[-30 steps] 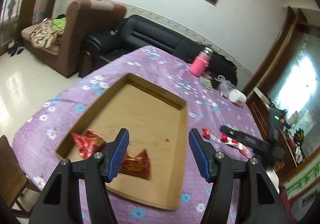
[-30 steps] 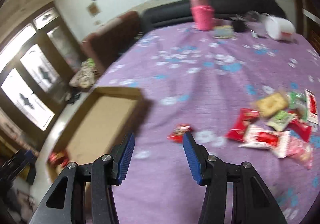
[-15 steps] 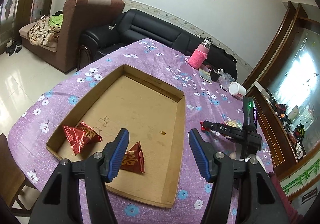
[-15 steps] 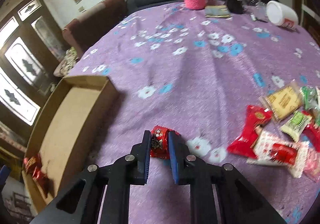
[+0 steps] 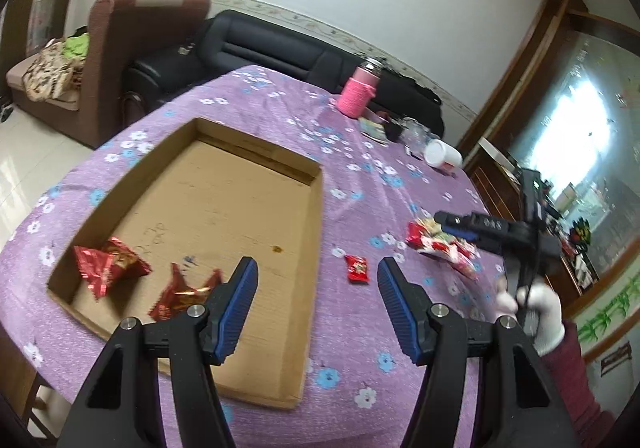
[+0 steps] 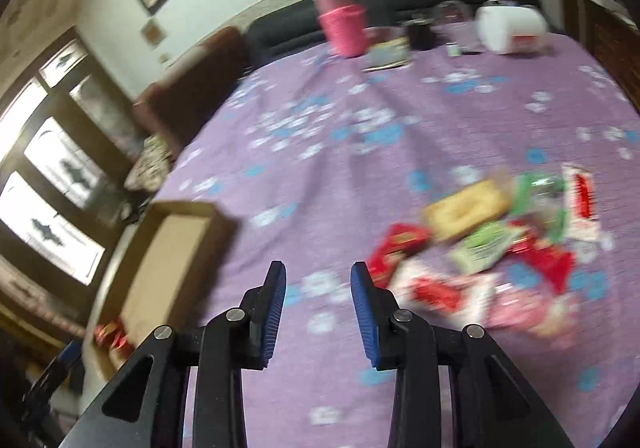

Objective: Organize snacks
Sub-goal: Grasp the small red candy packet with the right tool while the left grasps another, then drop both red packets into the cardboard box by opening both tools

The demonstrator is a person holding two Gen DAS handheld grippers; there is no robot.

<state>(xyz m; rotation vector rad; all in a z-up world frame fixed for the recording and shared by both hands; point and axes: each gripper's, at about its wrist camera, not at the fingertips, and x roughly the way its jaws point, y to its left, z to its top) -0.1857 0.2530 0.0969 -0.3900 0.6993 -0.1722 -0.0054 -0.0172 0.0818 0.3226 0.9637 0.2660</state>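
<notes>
Cardboard tray: one, shallow and open-topped, on the purple flowered tablecloth.
Snacks in tray: two crinkled red packets, one near the tray's left corner, the other just behind the left gripper's left pad.
Loose red packet: one, flat on the cloth just beside the tray's right wall, lying between the left gripper's two pads as that camera sees it, beyond their tips and untouched.
Snack pile: a blurred heap of red, green, yellow and white packets on the cloth right of the right gripper; count not legible.
Left gripper: jaws parted, nothing between the pads, angled down over the tray's right edge.
Right gripper: jaws opening, empty, only cloth between them; tilted down, pile at its right.
Gloved hand: white glove, dark red sleeve, gripping the right gripper's handle.
</notes>
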